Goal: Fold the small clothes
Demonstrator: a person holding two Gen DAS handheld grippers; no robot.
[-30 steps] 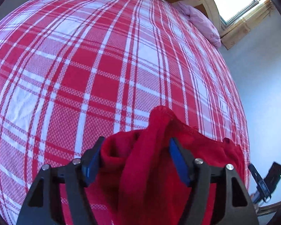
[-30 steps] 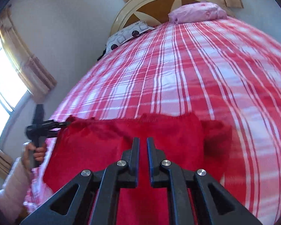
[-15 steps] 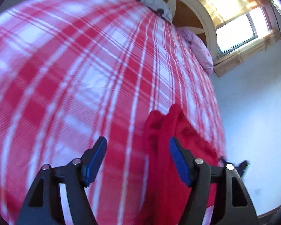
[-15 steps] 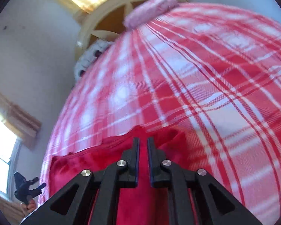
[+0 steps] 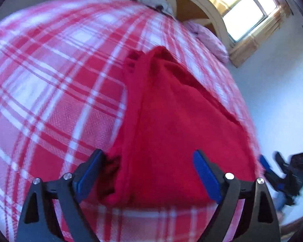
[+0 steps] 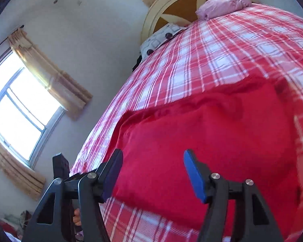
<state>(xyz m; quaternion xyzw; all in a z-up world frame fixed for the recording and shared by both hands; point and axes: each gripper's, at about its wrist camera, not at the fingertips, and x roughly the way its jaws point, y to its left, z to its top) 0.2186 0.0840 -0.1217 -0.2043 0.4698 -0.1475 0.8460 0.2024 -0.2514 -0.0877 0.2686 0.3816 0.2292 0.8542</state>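
Both claws now releasing red garment (image 5: 171, 121), lengthwise toward headboard (image 5: 202, 2)

A bedroom at home, seen from over the bed.

Ahead of my left gripper (image 5: 149, 173) and my right gripper (image 6: 153, 173) runs a bed under a red-and-white checked cover (image 6: 222, 46). At its far end, beyond my fingers, stands an arched cream and wood headboard (image 6: 171, 2) with a pink pillow (image 6: 224, 4) and a patterned one (image 6: 161, 37) against it. Off to the left of my right gripper, a sunlit window (image 6: 16, 113) with tan curtains (image 6: 50, 74) sits in a plain pale wall (image 6: 86, 32).
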